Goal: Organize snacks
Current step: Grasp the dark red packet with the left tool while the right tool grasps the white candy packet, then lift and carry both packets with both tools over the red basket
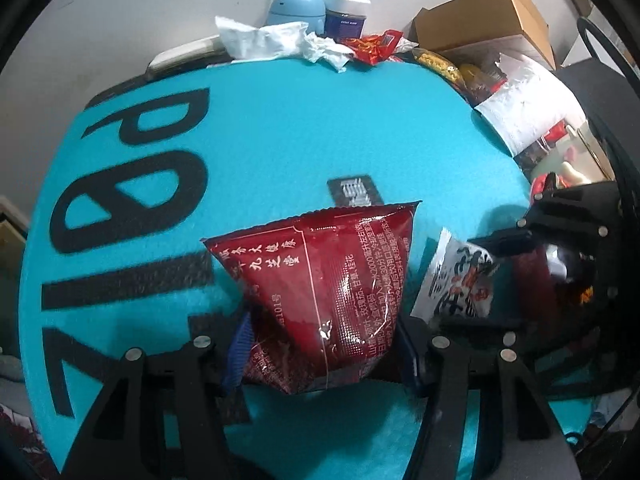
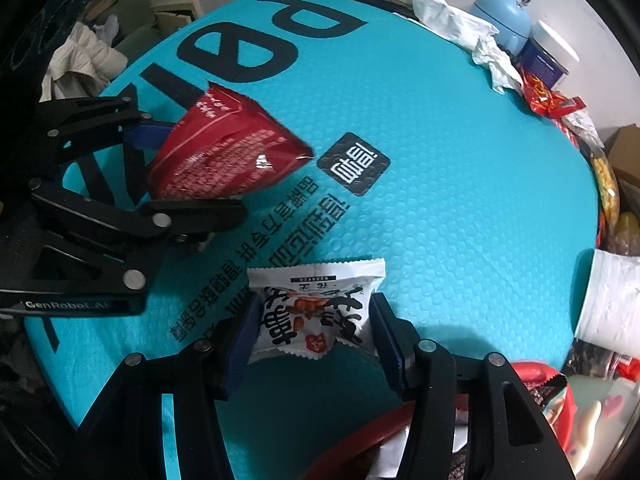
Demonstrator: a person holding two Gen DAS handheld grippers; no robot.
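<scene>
My left gripper [image 1: 320, 344] is shut on a red snack pouch [image 1: 320, 280] with white print, held above the teal mat [image 1: 280, 140]. The pouch [image 2: 224, 152] and the left gripper [image 2: 188, 176] also show at the left of the right wrist view. My right gripper [image 2: 312, 332] is shut on a small white peanut packet [image 2: 316, 308], held just above the mat [image 2: 440, 200]. That packet [image 1: 456, 276] and the right gripper [image 1: 500, 276] show at the right of the left wrist view.
At the mat's far edge lie crumpled tissues [image 1: 276, 40], a blue deer-shaped gadget [image 1: 296, 8], a white-lidded jar [image 1: 344, 12] and red wrappers [image 1: 376, 46]. A cardboard box [image 1: 480, 20], snack bags and a white bag [image 1: 524, 108] crowd the right side. A red rim [image 2: 360, 444] sits below my right gripper.
</scene>
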